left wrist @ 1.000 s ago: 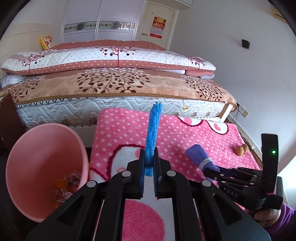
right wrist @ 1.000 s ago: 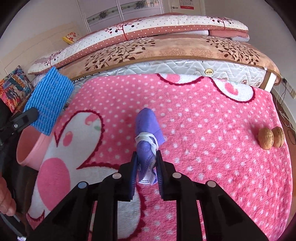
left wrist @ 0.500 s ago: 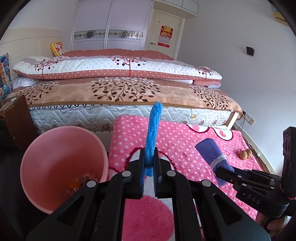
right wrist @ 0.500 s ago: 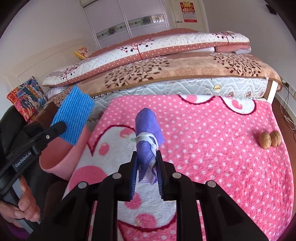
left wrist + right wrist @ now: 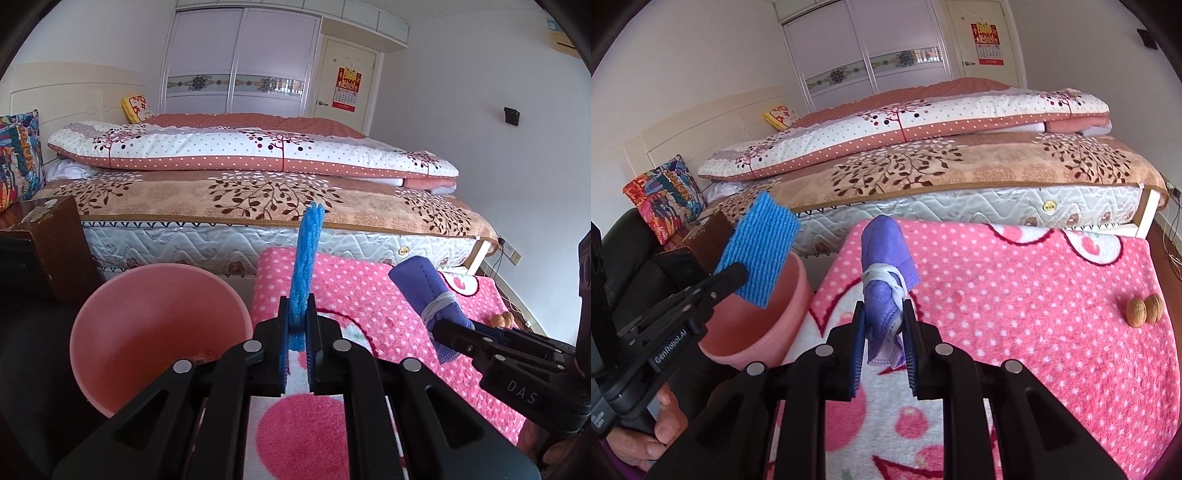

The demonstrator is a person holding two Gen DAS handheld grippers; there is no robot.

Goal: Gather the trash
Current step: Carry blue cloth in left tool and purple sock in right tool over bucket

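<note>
Home bedroom: bed (image 5: 258,206), wardrobe (image 5: 240,59)

We see a pink polka-dot blanket (image 5: 1052,295) with two walnuts (image 5: 1144,310) resting on it, touching; behind, a bed (image 5: 258,192) piled with folded quilts (image 5: 251,151), a wall calendar (image 5: 346,87).

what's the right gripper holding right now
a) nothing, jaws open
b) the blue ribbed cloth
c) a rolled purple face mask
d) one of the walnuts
c: in the right wrist view the right gripper has its jaws closed on the rolled purple face mask, tied with its white strap, while the blue ribbed cloth sits in the left gripper and the walnuts lie on the pink blanket.
</note>
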